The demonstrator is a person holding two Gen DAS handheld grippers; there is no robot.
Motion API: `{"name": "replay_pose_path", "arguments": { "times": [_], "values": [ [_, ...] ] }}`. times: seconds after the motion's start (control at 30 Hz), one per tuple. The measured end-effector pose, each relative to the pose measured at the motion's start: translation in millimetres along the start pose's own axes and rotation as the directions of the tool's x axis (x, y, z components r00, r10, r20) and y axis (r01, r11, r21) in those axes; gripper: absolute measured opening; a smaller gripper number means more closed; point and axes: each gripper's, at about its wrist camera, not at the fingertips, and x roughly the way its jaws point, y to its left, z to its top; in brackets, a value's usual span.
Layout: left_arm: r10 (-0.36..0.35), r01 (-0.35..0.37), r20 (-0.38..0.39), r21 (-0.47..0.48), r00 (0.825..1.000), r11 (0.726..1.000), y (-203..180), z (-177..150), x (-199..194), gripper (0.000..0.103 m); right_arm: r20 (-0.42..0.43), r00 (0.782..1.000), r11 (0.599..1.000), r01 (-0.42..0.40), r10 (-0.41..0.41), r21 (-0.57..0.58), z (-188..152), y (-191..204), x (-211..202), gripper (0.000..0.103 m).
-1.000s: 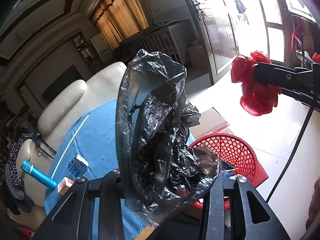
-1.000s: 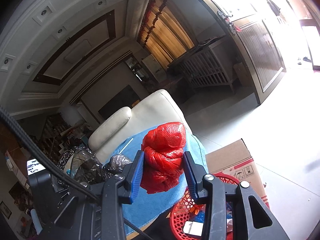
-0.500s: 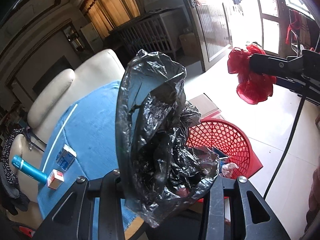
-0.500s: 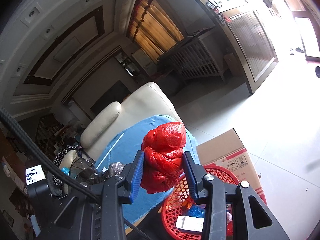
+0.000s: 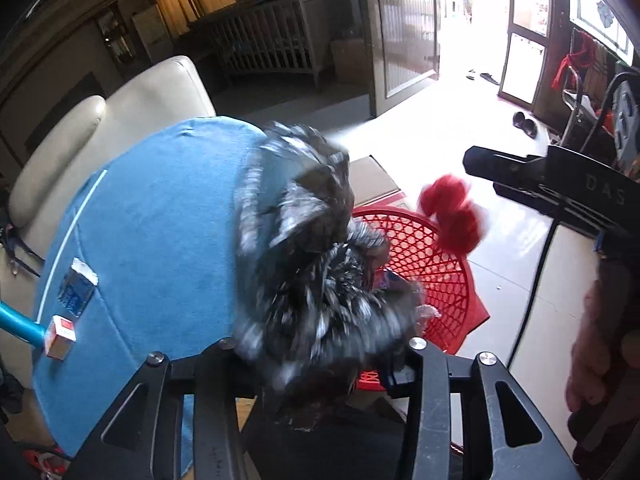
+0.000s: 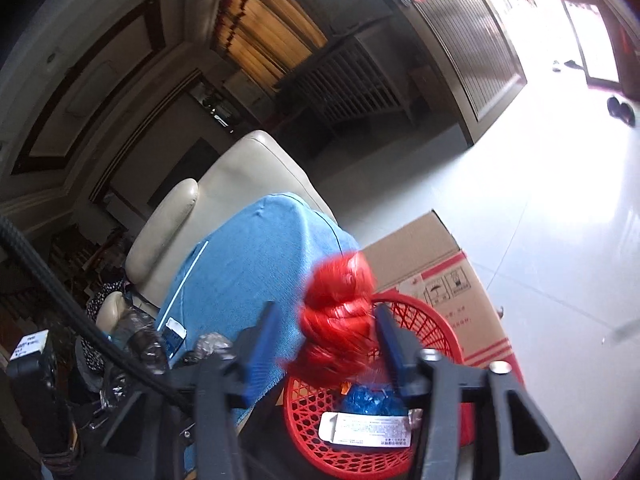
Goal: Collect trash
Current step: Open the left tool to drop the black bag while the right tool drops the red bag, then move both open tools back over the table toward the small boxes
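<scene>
A crumpled black plastic bag point(image 5: 316, 264), motion-blurred, sits between the fingers of my left gripper point(image 5: 320, 352) above a red mesh basket point(image 5: 432, 264). A crumpled red plastic bag point(image 6: 340, 320), also blurred, is between the blue pads of my right gripper point(image 6: 326, 332), whose jaws stand wider than the bag; it appears to be falling free over the basket point(image 6: 424, 328). In the left wrist view the red bag point(image 5: 452, 216) is below the right gripper's finger point(image 5: 512, 168), apart from it. The basket holds a white carton point(image 6: 368, 428) and blue wrapper point(image 6: 372, 400).
A blue cloth point(image 5: 160, 220) covers the table, with a blue-and-white carton point(image 5: 78, 286), a small red-and-white box point(image 5: 60, 336) and a blue tube point(image 5: 18, 322) at its left. A cardboard box point(image 6: 444, 276) stands behind the basket. A cream sofa point(image 5: 120, 108) lies beyond.
Both grippers tilted down toward the basket. My right gripper's jaws widened and the red bag dropped away from its finger. The black bag shook and blurred in my left gripper.
</scene>
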Motion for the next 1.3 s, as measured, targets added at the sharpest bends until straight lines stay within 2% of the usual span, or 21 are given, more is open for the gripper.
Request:
{"name": "replay_pose_path", "arguments": {
  "times": [0.13,0.4,0.57,0.73,0.93,1.3],
  "values": [
    [-0.008,0.008,0.017,0.005,1.000,1.000,-7.5,-4.0,5.8,0.058,-0.011,1.000,1.000,0.004,-0.003,0.029,-6.3,-10.2,3.7,0.066],
    [0.020,-0.021,0.014,0.023,1.000,1.000,-22.3,-17.7,15.3,0.060,0.000,1.000,0.999,0.005,-0.005,0.031,-10.7,-14.5,3.6,0.066],
    [0.015,-0.014,-0.022,0.023,1.000,1.000,-17.3,-53.3,12.7,0.060,-0.008,1.000,1.000,-0.003,0.003,0.016,-14.7,-6.9,4.2,0.066],
    [0.038,-0.040,-0.051,-0.037,0.998,0.999,0.0,-64.3,15.1,0.060,-0.009,1.000,1.000,-0.009,0.009,0.002,-17.6,-0.4,4.8,0.066],
    [0.077,-0.078,-0.015,-0.139,0.997,0.987,33.2,-77.8,-4.9,0.060,-0.012,1.000,1.000,0.002,-0.002,-0.007,-22.1,10.2,7.8,0.066],
    [0.131,-0.125,0.006,-0.241,0.991,0.962,75.9,-109.0,-27.8,0.060,-0.018,1.000,0.993,-0.022,0.020,-0.120,-42.4,71.8,18.4,0.066]
  ]
}}
